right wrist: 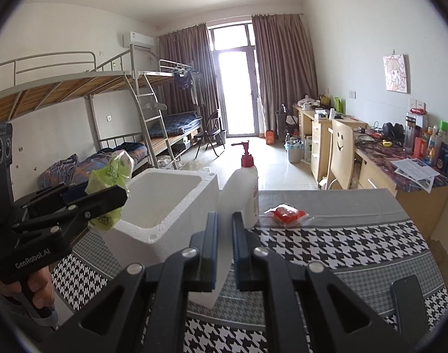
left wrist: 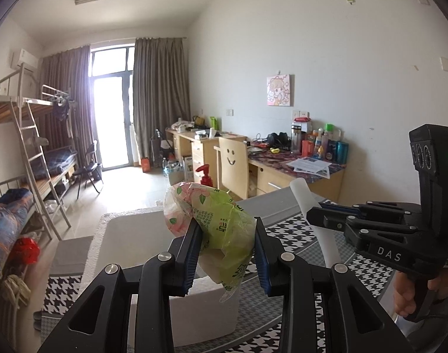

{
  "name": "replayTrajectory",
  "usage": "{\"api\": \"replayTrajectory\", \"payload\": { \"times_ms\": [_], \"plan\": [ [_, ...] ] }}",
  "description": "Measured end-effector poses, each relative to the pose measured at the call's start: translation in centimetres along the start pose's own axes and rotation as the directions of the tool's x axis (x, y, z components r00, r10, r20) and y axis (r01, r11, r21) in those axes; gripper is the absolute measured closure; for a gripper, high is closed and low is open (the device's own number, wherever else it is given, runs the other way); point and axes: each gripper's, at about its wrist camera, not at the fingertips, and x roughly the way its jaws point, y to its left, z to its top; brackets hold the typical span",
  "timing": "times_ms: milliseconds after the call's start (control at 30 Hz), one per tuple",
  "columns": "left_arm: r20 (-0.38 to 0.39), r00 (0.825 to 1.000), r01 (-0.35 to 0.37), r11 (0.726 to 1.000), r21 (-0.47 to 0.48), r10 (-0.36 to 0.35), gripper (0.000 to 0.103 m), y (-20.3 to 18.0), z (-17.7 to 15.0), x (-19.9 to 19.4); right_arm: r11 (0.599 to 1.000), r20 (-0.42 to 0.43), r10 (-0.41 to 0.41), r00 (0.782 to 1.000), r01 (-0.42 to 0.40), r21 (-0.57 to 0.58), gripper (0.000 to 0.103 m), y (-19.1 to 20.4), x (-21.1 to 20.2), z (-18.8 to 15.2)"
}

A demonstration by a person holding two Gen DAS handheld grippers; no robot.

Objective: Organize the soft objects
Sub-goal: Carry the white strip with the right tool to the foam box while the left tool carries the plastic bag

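My left gripper (left wrist: 227, 253) is shut on a green and pink plastic tissue pack (left wrist: 215, 223) and holds it above the open white foam box (left wrist: 129, 235). In the right wrist view the pack (right wrist: 112, 176) hangs at the box's (right wrist: 165, 203) left rim, held by the left gripper (right wrist: 118, 197). My right gripper (right wrist: 224, 253) is shut on a flat white foam piece (right wrist: 221, 273), probably the box lid, held on edge over the table. It shows in the left wrist view (left wrist: 306, 200), held by the right gripper (left wrist: 312, 217).
A white pump bottle with a red top (right wrist: 247, 188) stands next to the box. A red packet in clear wrap (right wrist: 285, 213) lies on the houndstooth tablecloth (right wrist: 341, 244). A dark phone (right wrist: 409, 303) lies at the right edge. Desks, a chair and bunk beds stand beyond.
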Motion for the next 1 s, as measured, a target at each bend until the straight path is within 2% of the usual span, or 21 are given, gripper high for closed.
{"api": "replayTrajectory", "payload": {
  "times_ms": [1000],
  "plan": [
    [0.007, 0.99, -0.142, 0.987, -0.07, 0.143, 0.068, 4.5, 0.3, -0.7, 0.995, -0.022, 0.075, 0.997, -0.076, -0.07, 0.092, 3.4, 3.0, 2.6]
  ]
}}
